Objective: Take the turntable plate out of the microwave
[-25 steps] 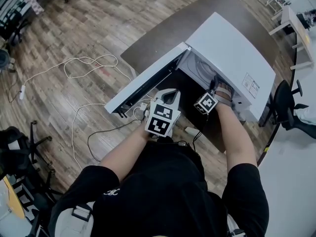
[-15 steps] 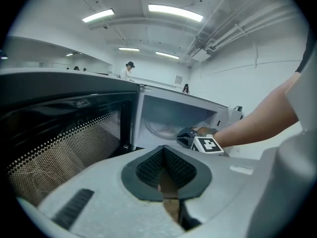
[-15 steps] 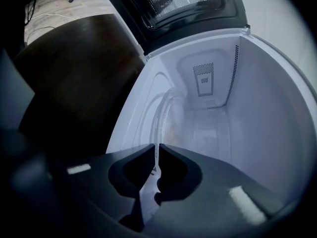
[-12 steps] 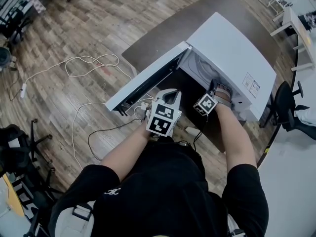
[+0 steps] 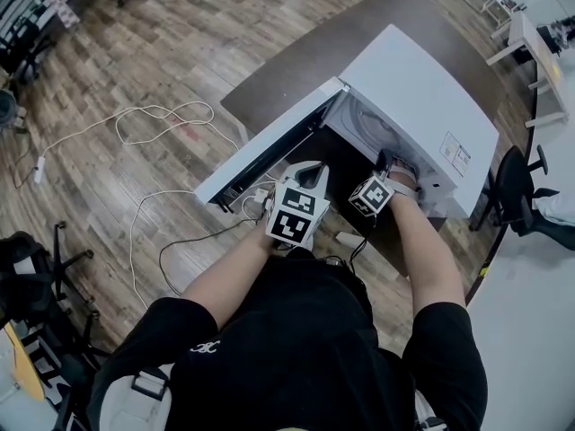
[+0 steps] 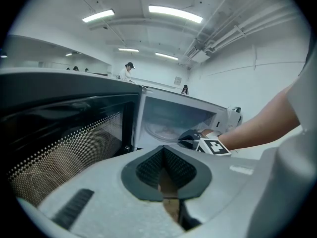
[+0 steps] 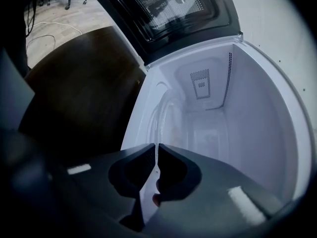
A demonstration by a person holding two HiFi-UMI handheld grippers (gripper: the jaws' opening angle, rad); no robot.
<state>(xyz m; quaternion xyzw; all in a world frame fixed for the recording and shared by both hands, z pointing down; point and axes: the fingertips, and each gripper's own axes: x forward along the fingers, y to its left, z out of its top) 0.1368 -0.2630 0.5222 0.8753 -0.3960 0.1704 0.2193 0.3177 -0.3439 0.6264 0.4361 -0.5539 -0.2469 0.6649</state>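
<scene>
The white microwave (image 5: 422, 97) stands on a dark table with its door (image 5: 269, 151) swung open to the left. The clear glass turntable plate (image 7: 161, 120) lies in the cavity and shows faintly in the left gripper view (image 6: 166, 130). My right gripper (image 7: 157, 150) reaches into the cavity, its pads pressed on the plate's near rim. In the head view only its marker cube and the wrist (image 5: 391, 164) show at the opening. My left gripper (image 6: 163, 150) is shut with nothing in it, held in front of the open door (image 5: 307, 173).
The dark brown table (image 5: 287, 79) carries the microwave. White cables (image 5: 162, 115) trail over the wooden floor to the left. An office chair (image 5: 517, 196) stands to the right of the table. The door's mesh window (image 6: 64, 152) is close on my left gripper's left.
In the head view the right hand has edged slightly back toward me at the microwave's mouth. The left gripper has kept still.
</scene>
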